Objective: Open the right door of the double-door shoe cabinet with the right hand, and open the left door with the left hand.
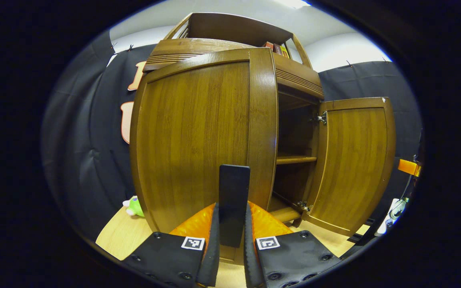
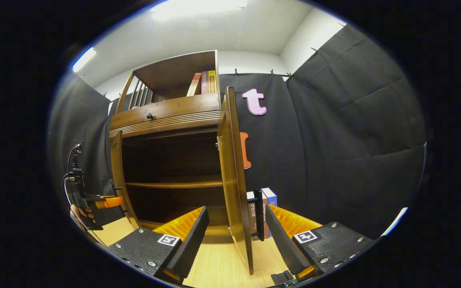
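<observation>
In the left gripper view the brown wooden shoe cabinet (image 1: 294, 76) fills the middle. Its left door (image 1: 198, 136) is swung partly out toward me, and my left gripper (image 1: 232, 206) is shut on that door's upright black handle (image 1: 234, 180). The right door (image 1: 354, 164) hangs wide open, showing the inner shelf (image 1: 295, 159). In the right gripper view the right door (image 2: 232, 168) stands edge-on, its black handle (image 2: 258, 212) on the far side. My right gripper (image 2: 235, 210) is open, one finger on each side of the door's edge without touching it. The left gripper (image 2: 90, 200), held by a hand, is at the left door (image 2: 116, 176).
Books (image 2: 202, 83) stand on the cabinet's open top shelf above a drawer with a small knob (image 2: 149, 116). More books (image 2: 268, 200) stand on the pale wood floor (image 2: 214, 264) right of the cabinet. A green toy (image 1: 134, 207) lies at its left. Black cloth walls close in.
</observation>
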Tool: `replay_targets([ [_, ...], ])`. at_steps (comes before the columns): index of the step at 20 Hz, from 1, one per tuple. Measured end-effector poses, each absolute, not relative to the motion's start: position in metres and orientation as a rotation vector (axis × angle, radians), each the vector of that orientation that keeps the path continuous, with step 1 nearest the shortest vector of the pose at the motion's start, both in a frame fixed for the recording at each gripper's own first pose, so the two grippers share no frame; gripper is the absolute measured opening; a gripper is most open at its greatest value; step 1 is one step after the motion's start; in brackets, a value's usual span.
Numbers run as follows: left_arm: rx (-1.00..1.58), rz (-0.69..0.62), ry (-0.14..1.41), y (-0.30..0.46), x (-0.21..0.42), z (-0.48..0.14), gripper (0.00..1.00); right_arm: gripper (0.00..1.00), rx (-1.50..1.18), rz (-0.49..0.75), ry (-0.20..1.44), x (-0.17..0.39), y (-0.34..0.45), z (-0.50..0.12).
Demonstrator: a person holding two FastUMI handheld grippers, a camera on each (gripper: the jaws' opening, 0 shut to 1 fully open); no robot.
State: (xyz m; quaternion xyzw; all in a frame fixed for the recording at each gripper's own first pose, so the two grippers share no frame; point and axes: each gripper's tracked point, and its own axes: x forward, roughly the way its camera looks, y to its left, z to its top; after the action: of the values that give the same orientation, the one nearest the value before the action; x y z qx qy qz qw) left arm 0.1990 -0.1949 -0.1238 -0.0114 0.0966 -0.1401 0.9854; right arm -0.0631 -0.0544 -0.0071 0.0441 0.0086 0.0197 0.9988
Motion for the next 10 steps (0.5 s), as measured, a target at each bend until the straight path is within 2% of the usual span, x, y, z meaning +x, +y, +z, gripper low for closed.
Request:
replay_targets([
  [1,-0.02,-0.279,0.192,-0.195,0.199,-0.124,0.33,0.99,0.09,0.044,0.017,-0.064,-0.052,-0.008],
  [10,-0.002,-0.21,0.19,-0.191,0.201,-0.125,0.32,0.99,0.091,0.071,0.014,-0.065,-0.037,-0.007],
])
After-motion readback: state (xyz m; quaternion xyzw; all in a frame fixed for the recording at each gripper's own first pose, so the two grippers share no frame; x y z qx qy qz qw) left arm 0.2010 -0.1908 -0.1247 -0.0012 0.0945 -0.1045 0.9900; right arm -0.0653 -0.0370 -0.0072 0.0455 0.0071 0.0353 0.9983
